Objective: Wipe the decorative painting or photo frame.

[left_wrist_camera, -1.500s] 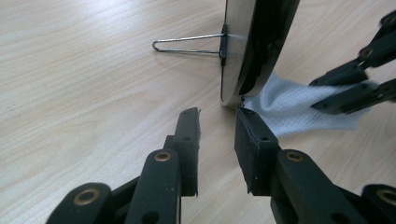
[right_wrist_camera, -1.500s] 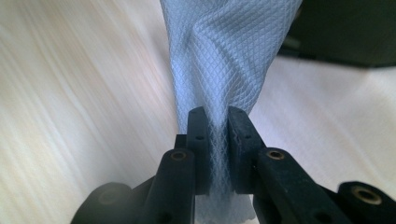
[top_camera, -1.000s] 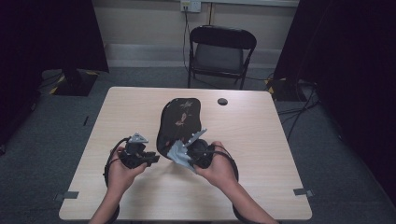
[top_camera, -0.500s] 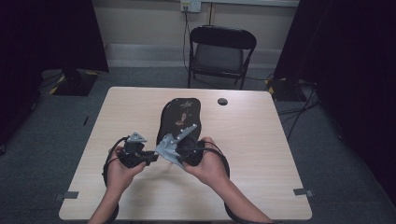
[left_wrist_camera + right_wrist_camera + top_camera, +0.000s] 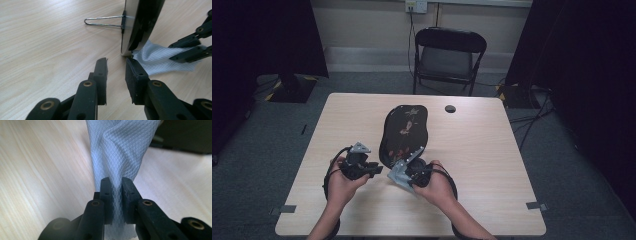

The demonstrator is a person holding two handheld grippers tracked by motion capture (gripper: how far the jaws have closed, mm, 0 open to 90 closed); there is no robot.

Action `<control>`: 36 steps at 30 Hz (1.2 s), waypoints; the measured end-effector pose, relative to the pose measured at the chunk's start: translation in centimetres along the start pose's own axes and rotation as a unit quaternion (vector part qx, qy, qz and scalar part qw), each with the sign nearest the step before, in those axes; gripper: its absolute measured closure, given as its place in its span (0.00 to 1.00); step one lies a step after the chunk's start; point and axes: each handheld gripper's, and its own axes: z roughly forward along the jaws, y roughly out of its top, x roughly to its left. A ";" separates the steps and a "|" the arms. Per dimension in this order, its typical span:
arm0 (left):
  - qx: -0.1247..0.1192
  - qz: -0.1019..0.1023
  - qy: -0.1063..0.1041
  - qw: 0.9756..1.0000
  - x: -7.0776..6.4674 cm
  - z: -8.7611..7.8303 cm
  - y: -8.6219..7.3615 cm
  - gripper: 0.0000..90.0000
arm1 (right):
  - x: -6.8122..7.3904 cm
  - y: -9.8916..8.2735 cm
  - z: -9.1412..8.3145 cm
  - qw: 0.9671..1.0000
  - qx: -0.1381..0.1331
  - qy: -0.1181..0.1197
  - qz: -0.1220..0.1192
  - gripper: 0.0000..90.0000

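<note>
A black oval tray (image 5: 404,127) with a flower pattern rests on the wooden table (image 5: 482,150), tilted up on a wire stand (image 5: 103,20). Its near rim (image 5: 136,30) rises just beyond my left gripper (image 5: 116,65), which is open with nothing between its jaws and hovers low over the table. My right gripper (image 5: 115,185) is shut on a white textured cloth (image 5: 120,147). That cloth (image 5: 157,60) lies against the tray's lower edge, with the right gripper (image 5: 186,51) coming in from the right. In the high view both grippers, left (image 5: 374,169) and right (image 5: 408,169), sit close together at the tray's near end.
A small dark round disc (image 5: 450,108) lies near the table's far edge. A black folding chair (image 5: 447,57) stands behind the table. Bare tabletop stretches right of the tray and along the near edge.
My right gripper has carried the cloth leftward, closer to the left gripper and the tray's near end. The left gripper has stayed where it was.
</note>
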 end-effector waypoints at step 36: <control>-0.013 0.014 -0.016 1.000 -1.0 1.0 0.7 0.76 | -7.0 -2.3 -0.7 0.995 0.025 -0.061 0.078 0.91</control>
